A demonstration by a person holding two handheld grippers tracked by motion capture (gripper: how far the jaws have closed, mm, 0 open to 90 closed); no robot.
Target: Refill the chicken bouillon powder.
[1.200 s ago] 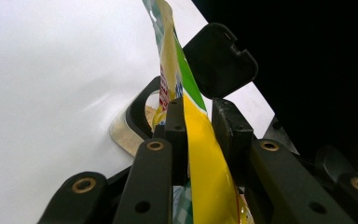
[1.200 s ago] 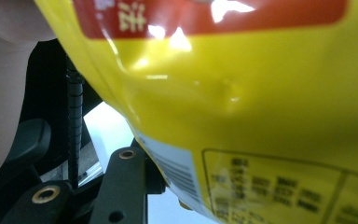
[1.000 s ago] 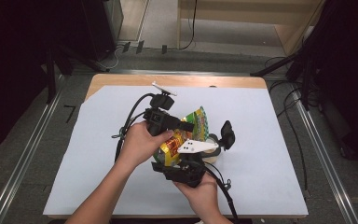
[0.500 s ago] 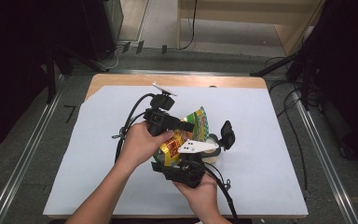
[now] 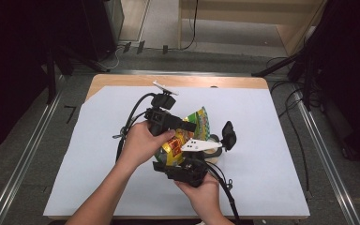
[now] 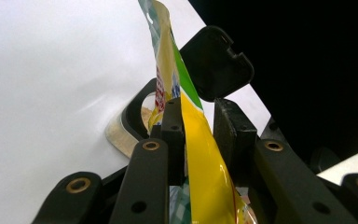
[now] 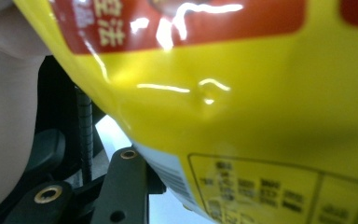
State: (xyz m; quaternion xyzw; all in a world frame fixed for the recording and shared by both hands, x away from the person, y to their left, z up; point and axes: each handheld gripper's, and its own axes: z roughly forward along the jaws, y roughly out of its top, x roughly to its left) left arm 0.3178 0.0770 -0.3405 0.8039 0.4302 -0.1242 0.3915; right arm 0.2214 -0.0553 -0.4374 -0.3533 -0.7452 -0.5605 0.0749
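A yellow, red and green snack bag (image 5: 187, 136) is held up between both grippers over the white sheet. My left gripper (image 5: 190, 125) reaches in from the left. In the left gripper view its jaws have just been opening, with the bag's (image 6: 200, 154) thin edge between them. The bag touches one pad (image 6: 172, 135), and a small gap shows at the other. My right gripper (image 5: 176, 158) comes up from below, shut on the bag's lower end. In the right gripper view one finger (image 7: 123, 182) shows and the bag (image 7: 242, 107) hides the other. A black container (image 5: 214, 140) stands below with its lid (image 5: 228, 133) flipped up.
A white sheet (image 5: 272, 122) covers the wooden table (image 5: 122, 79). Cables (image 5: 131, 117) trail from both grippers across the sheet. In the left gripper view the container's rim (image 6: 137, 112) and open lid (image 6: 216, 63) sit just past the jaws. Metal rails and dark equipment border the table.
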